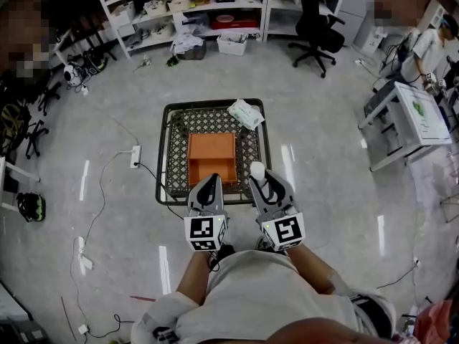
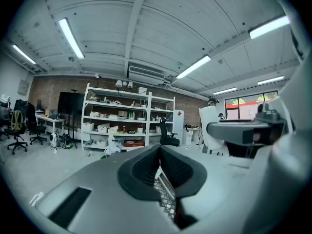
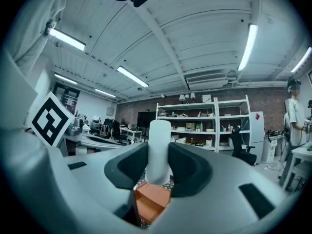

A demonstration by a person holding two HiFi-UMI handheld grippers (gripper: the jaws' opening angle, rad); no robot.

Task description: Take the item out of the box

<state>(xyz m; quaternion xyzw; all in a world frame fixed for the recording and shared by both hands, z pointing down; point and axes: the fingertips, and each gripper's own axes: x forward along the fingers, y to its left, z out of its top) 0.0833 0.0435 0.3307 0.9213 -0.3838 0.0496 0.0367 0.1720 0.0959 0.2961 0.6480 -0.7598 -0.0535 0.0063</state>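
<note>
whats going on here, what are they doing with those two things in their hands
A person is holding a gripper in each hand above a small mesh-topped table. The right gripper has its fingers closed on a white tube, held upright in the air, clear of the orange box that sits open on the table. The left gripper is beside it, fingers together and empty. A packet lies on the table's far corner.

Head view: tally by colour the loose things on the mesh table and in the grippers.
Orange: 1 (box)
White: 2 (packet, cylinder)
Total: 3
</note>
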